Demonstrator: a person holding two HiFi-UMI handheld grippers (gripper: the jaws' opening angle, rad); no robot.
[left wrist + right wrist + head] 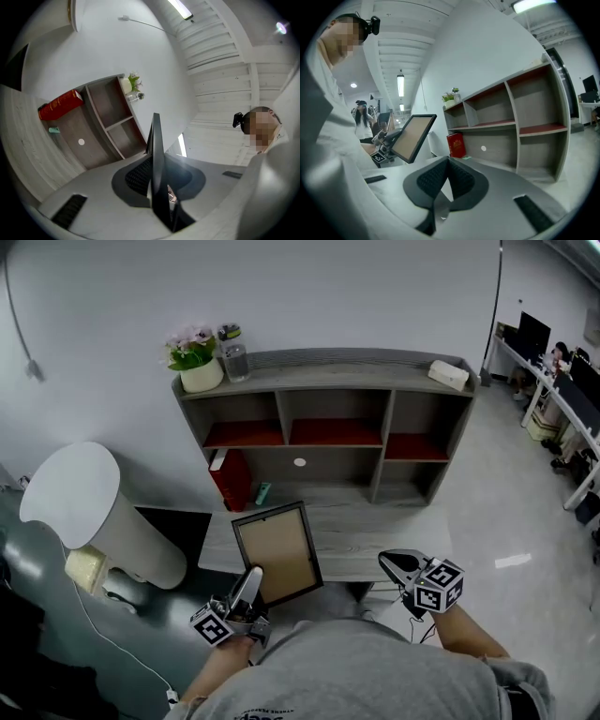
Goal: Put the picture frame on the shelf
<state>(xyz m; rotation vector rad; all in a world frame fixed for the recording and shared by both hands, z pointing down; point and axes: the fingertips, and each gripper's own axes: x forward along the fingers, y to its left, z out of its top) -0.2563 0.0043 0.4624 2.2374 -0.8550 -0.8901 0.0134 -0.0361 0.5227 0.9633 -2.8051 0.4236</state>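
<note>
Counter [375, 531] and shelf [328, 381] stand ahead of the left hand-held gripper [251, 579], which grasps the frame [278, 554] by its near edge. The right hand-held gripper [389, 563] is clenched, empty. The left gripper view shows the frame edge-on; the head view shows its brown face.

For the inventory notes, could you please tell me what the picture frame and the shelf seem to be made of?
Picture frame: matte black rim, plastic or painted wood, around a brown cardboard-like panel.
Shelf: probably laminated board; matte grey wood-grain surface, red inner boards.

Picture frame [277, 554] before shelf [328, 367]
</note>
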